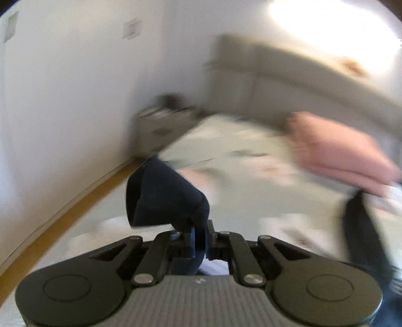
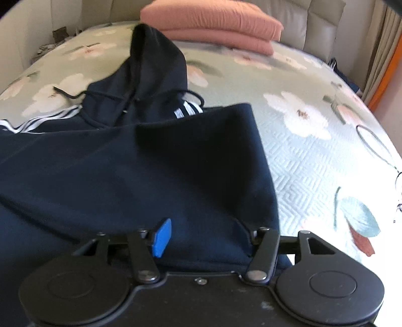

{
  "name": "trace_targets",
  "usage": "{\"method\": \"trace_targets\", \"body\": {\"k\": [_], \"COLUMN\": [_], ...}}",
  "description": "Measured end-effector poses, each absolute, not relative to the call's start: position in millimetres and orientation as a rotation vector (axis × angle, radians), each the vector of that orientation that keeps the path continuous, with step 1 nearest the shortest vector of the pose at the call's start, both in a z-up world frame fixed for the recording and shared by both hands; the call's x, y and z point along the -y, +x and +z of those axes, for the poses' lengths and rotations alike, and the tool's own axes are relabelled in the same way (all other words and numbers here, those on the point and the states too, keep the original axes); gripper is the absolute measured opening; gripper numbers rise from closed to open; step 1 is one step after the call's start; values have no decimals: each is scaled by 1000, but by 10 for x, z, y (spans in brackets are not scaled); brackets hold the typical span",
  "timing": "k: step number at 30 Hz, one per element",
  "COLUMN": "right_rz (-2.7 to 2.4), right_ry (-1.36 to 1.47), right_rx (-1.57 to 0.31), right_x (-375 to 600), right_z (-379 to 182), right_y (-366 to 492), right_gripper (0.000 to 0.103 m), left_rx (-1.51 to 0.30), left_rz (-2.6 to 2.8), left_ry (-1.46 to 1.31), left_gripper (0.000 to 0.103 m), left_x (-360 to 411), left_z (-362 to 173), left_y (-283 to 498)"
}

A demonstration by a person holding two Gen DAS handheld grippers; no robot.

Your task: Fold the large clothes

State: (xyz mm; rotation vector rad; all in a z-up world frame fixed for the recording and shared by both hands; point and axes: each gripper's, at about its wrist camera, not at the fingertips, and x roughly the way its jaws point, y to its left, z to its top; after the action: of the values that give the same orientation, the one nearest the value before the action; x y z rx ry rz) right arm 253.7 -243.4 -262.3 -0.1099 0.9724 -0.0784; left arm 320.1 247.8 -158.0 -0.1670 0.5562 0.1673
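Note:
A dark navy hoodie (image 2: 140,161) with white sleeve stripes lies on the floral bedspread (image 2: 314,156), hood pointing to the far side. Its right part is folded over the body. My right gripper (image 2: 208,236) is open, its fingers spread over the near folded edge; the blue pad (image 2: 162,237) of one finger shows and the other fingertip is hidden under cloth. In the blurred left wrist view my left gripper (image 1: 199,236) is shut on a bunched piece of the hoodie (image 1: 165,198), held above the bed. A dark strip of the hoodie (image 1: 361,231) hangs at the right.
Folded pink clothes (image 2: 216,22) lie stacked at the head of the bed; they also show in the left wrist view (image 1: 339,153). A padded headboard (image 2: 319,22) stands behind. A grey nightstand (image 1: 160,125) and white wall are at the left, curtains (image 2: 382,57) at the right.

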Motion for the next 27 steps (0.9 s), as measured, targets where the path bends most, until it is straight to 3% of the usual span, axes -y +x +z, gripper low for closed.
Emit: {"method": "trace_targets", "body": {"k": [9, 10, 11, 12, 14, 16, 19, 27], "right_rz": [-59, -65, -67, -65, -61, -27, 28, 82], "right_ry": [-151, -139, -125, -106, -66, -21, 51, 422], "right_rx": [-895, -894, -898, -905, -915, -918, -921, -1049], "right_x": [2553, 2611, 2651, 2701, 2769, 2809, 2826, 2817], "right_z": [-2349, -2338, -2332, -2336, -2337, -2319, -2327, -2778], "right_y": [2079, 2067, 2062, 2065, 2094, 2154, 2319, 3214], "right_gripper": [70, 72, 73, 73, 73, 73, 74, 75], "left_rx": [-510, -555, -622, -665, -754, -845, -883, -950], "left_rz": [-420, -486, -561, -573, -519, -500, -497, -375], "left_ry": [-180, -168, -136, -92, 23, 68, 18, 12], "left_gripper": [12, 26, 46, 51, 48, 41, 46, 47], "left_x": [-151, 86, 354, 551, 811, 825, 455, -273], "left_z": [-1358, -1462, -1637, -1821, -2226, -2469, -2600, -2550], "left_y": [2955, 2985, 3022, 3015, 2969, 2896, 2733, 2341]}}
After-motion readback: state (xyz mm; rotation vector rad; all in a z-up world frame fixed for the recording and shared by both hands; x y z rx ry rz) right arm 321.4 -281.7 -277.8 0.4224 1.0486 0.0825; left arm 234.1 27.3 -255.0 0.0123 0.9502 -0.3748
